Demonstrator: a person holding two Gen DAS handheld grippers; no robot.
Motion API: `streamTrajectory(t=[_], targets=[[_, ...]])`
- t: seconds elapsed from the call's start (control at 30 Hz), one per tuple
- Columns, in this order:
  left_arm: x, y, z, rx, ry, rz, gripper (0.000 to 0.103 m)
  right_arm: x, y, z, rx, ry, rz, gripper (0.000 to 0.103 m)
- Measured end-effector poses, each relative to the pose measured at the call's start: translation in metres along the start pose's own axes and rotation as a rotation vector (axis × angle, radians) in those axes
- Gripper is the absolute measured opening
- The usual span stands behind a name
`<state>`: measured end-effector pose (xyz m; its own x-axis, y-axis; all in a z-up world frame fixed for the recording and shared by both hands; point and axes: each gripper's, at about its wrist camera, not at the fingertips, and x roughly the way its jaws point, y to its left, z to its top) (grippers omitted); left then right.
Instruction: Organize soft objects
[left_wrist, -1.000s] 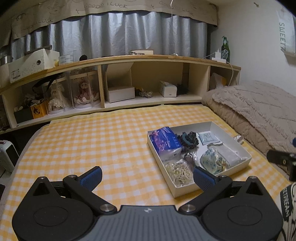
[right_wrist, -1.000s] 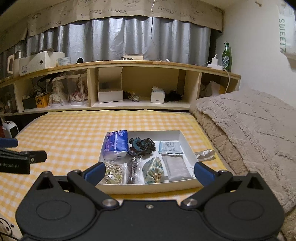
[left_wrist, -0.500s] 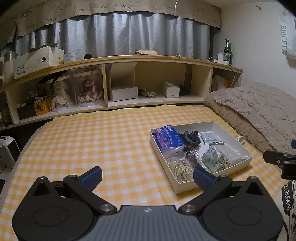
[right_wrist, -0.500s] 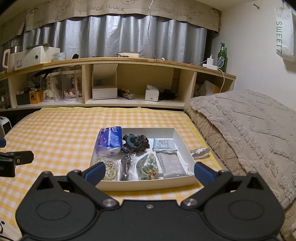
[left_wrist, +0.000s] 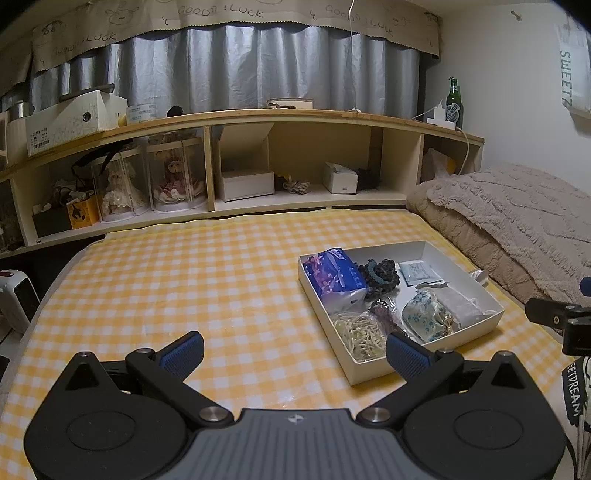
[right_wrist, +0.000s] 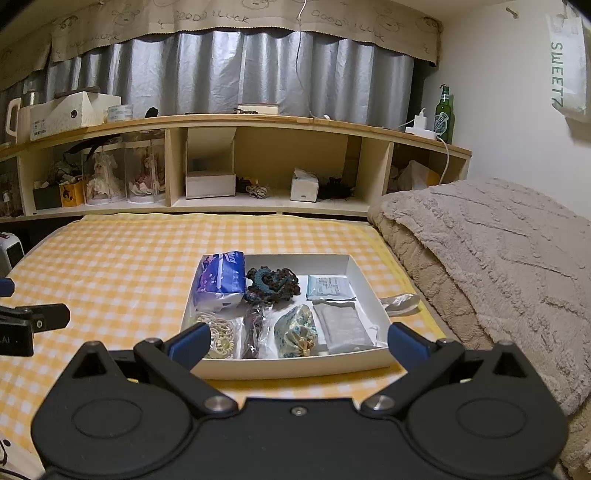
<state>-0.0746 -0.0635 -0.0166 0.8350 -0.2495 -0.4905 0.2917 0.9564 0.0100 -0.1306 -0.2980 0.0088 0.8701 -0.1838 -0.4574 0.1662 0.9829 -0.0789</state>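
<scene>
A white tray (right_wrist: 364, 282) lies on the yellow checked bedspread (right_wrist: 118, 258). It holds a blue tissue pack (right_wrist: 221, 280), a dark crocheted scrunchie (right_wrist: 271, 282), a small blue sachet (right_wrist: 328, 287), a floral pouch (right_wrist: 297, 330), a grey packet (right_wrist: 345, 326), a bag of pale hair ties (right_wrist: 219, 338) and a dark bagged item (right_wrist: 255, 328). A clear wrapper (right_wrist: 400, 301) lies just outside the tray's right wall. My right gripper (right_wrist: 297, 341) hangs open in front of the tray's near wall. My left gripper (left_wrist: 295, 350) is open to the left of the tray (left_wrist: 463, 271), holding nothing.
A fluffy beige blanket (right_wrist: 491, 258) is heaped along the right side. A wooden shelf unit (right_wrist: 273, 166) with boxes, dolls and a green bottle (right_wrist: 444, 113) runs along the back. A white appliance (left_wrist: 16, 301) stands at the left edge of the bed.
Both grippers have drawn back and risen a little, so the tray looks slightly farther off. Both stay open and nothing in the tray has moved.
</scene>
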Motion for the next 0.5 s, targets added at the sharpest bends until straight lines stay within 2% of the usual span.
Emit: streamTrajectory(t=[0.5], targets=[[-0.0004,-0.0007,-0.0005,0.0,-0.001,0.001,0.103,-0.0008,0.0002,-0.0007,0.004,0.004,0.006,0.103]])
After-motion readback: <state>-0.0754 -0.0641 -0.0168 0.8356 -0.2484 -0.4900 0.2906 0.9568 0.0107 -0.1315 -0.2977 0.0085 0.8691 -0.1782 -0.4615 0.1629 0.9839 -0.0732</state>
